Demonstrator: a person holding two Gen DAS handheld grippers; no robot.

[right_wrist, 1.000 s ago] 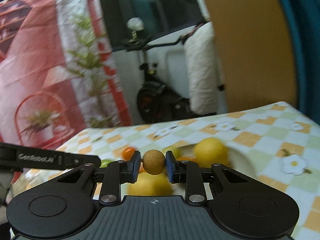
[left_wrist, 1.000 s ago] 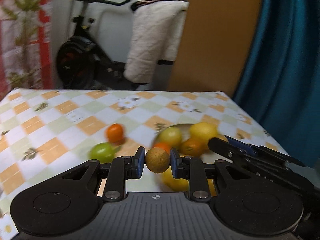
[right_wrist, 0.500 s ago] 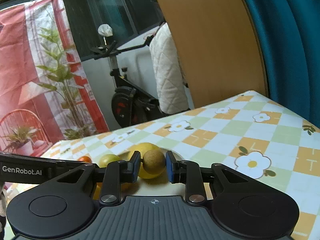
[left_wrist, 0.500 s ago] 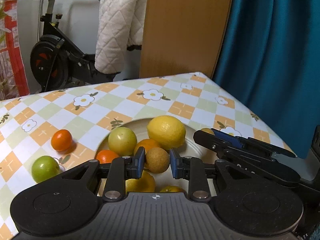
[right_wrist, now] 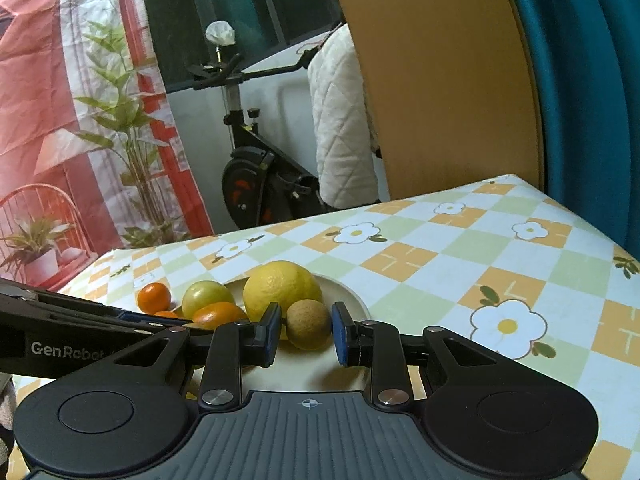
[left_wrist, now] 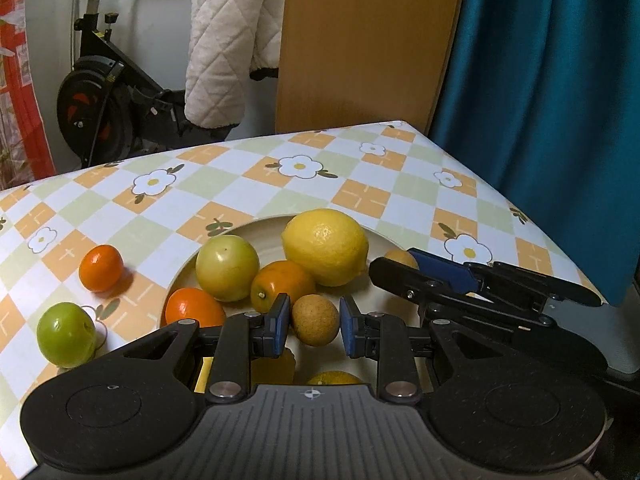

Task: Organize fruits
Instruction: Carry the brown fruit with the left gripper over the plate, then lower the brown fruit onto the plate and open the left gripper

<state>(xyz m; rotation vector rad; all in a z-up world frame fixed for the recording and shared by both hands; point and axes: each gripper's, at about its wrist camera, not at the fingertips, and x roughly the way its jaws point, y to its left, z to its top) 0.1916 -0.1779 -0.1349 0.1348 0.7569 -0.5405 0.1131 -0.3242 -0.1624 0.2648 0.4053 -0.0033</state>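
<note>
Your left gripper (left_wrist: 314, 326) has its jaws closed on a small brown round fruit (left_wrist: 315, 320), which sits squarely between the 2 blue pads, pinched at its sides. It hangs over the near part of the pale plate (left_wrist: 264, 226), just in front of an orange (left_wrist: 282, 282).

Your right gripper (right_wrist: 306, 330) holds a second brown fruit (right_wrist: 308, 324) the same way, centred between its pads with the jaws clamped on it, over the plate's near right part and just in front of the big lemon (right_wrist: 282, 290).

On the plate you also have a yellow-green fruit (left_wrist: 227, 267) and another orange (left_wrist: 194, 312) at the left rim. 2 pieces lie off the plate on the checked desk (left_wrist: 248, 184): a small orange (left_wrist: 101, 268) and a green fruit (left_wrist: 66, 334), both to the plate's left in your left-hand view. In that view the right gripper reaches in from the right, over the plate.
</note>
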